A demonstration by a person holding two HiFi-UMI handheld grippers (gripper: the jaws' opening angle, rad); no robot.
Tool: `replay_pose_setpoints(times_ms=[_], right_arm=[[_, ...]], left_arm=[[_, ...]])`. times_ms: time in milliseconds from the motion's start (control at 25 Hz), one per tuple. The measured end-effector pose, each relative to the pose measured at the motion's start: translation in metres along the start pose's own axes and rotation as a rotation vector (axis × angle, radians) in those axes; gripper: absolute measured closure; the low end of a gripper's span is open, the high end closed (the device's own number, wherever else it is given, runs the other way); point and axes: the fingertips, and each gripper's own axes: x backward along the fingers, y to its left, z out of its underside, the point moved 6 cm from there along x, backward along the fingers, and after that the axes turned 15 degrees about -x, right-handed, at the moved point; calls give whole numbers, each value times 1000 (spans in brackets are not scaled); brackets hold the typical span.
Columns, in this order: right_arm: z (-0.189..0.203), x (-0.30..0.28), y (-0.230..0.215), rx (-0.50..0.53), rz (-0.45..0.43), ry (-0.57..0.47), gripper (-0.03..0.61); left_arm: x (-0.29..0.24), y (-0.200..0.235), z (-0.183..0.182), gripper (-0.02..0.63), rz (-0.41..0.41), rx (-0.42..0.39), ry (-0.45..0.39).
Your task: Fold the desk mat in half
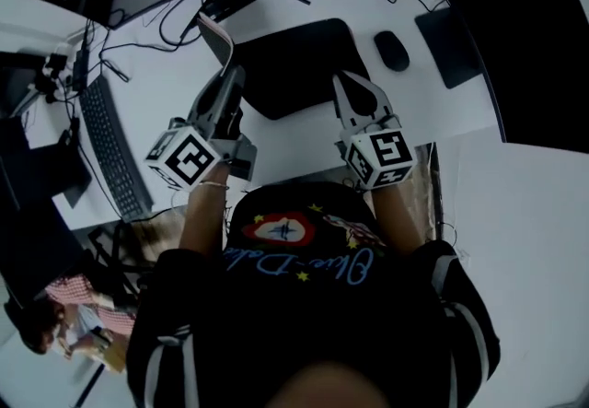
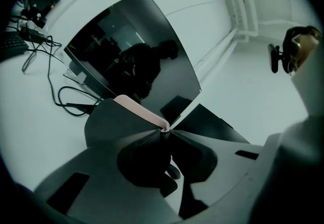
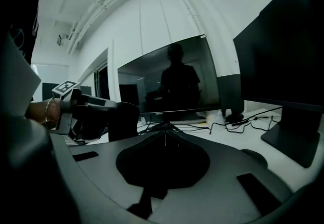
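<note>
The black desk mat [image 1: 299, 65] lies in the middle of the white desk. Its near left corner [image 1: 217, 35] is lifted and curls up, and the pink underside shows. My left gripper [image 1: 230, 75] is shut on that corner. In the left gripper view the pink edge [image 2: 142, 108] runs straight into the pinched jaws of the left gripper [image 2: 164, 131]. My right gripper [image 1: 343, 82] hovers over the mat's near right part. It is shut, and the right gripper view shows nothing between the tips of the right gripper [image 3: 165, 132].
A keyboard [image 1: 115, 144] lies at the left. A mouse [image 1: 392, 50] and a dark pad [image 1: 451, 42] sit to the right of the mat. Cables [image 1: 175, 15] and monitor stands crowd the back. A dark monitor [image 3: 169, 79] stands straight ahead.
</note>
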Motion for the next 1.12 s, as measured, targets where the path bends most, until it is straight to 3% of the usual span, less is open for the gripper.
replay_pose_setpoints(times_ms=[200, 480, 880, 1120], right_arm=[[-9, 32, -18, -30, 82, -47, 577], [-16, 76, -38, -54, 186, -114, 577], [-18, 122, -59, -93, 292, -175, 577], [-16, 134, -64, -103, 322, -185, 577]], left_arm=[[-46, -26, 2, 572, 93, -28, 45], [-99, -57, 31, 572, 184, -44, 124], [-147, -88, 92, 572, 231, -178, 309], [-158, -90, 130, 572, 246, -176, 411]])
